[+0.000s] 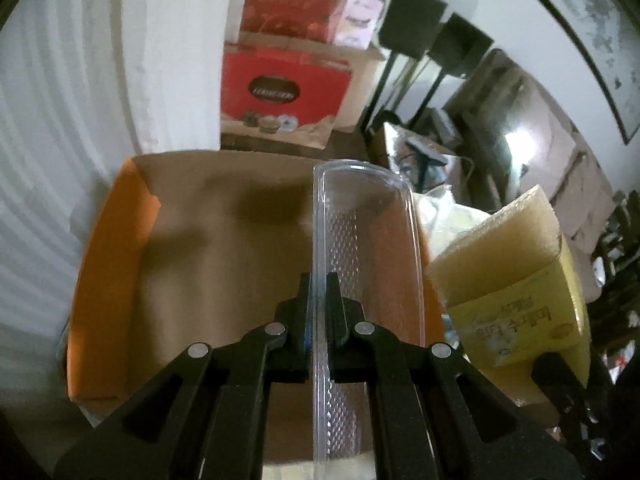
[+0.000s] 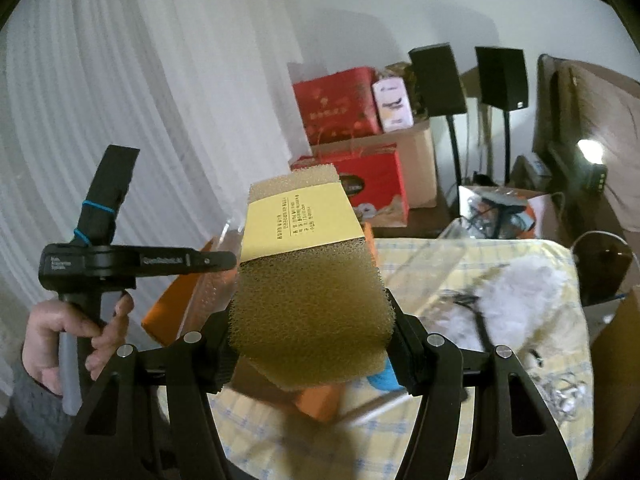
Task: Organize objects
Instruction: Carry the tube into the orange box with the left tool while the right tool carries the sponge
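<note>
Orange outside and brown inside, the box (image 1: 224, 248) sits open on the checked cloth (image 2: 472, 252) below me. My right gripper (image 2: 312, 336) hugs a yellow sponge (image 2: 308, 300) with a paper band — it is up in the air, right of the box. My left gripper (image 1: 319, 300) pinches the thin edge of a clear tray (image 1: 364, 232) — held over the box.

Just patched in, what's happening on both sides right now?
A person holds both tongs. The left tongs are shut on the wall of a clear plastic container, held over the open cardboard box. The right tongs grip a yellow sponge with a paper sleeve, above the checked cloth.
</note>
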The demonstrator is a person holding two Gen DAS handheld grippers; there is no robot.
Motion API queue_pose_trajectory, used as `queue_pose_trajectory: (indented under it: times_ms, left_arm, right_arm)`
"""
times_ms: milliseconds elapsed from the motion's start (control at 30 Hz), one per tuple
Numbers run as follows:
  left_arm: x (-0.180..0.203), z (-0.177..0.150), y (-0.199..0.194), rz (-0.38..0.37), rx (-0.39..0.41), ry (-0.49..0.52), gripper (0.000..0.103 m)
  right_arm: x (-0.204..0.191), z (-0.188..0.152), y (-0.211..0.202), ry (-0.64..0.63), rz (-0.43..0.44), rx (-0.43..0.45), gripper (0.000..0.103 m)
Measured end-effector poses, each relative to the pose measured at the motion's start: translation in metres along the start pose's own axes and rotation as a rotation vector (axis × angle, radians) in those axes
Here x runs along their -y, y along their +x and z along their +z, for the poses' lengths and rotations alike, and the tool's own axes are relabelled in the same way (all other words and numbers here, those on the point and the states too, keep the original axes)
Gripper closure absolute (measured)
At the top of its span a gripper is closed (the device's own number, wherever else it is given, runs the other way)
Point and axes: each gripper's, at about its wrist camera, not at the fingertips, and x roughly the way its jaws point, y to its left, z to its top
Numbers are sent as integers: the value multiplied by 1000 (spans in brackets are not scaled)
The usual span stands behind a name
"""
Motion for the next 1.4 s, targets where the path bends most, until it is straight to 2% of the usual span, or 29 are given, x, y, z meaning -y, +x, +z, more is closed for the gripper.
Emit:
queue_pose_trajectory:
  times_ms: [333,600,633,700,733,833,1000,1167,1233,1267,1333,1400]
  left_arm:
    - [-37,4,37,25,-35,-77,98]
    - [-58,6,56,9,-63,-130,98]
    - [-58,6,59,12,-72,-127,98]
    - [-59,6,64,17,-84,-125,98]
    - [-61,6,66,17,-90,-128,98]
    - [-62,6,71,26,-105,-124,98]
    - [-63,4,77,36,-119,-119,98]
    - [-59,3,79,28,-136,-110,98]
    - [-59,1,78,19,-140,-112,98]
    - [-58,1,77,13,-142,-112,98]
    - [-56,0,76,-1,-149,-109,98]
    - [-52,-1,78,2,-157,-98,98]
  right_arm:
    - [-6,-3,72,64,-6,-94,39]
    - [-38,-4,104,-31,-115,-116,40]
    - [-40,-6,108,-34,-121,-122,39]
    - [-43,-11,117,-40,-113,-155,27]
    - [-44,-15,120,-42,-107,-167,26]
    - [-46,-21,117,-52,-86,-187,26]
    - [-40,-17,87,-39,-32,-162,25]
    - [-40,-9,57,-75,-49,-124,24]
    - [-42,-8,53,-103,-41,-139,25]
    - [-44,-9,53,-121,-41,-155,26]
    - [-47,-15,55,-159,-49,-185,40]
    - [-45,-20,57,-159,-58,-203,46]
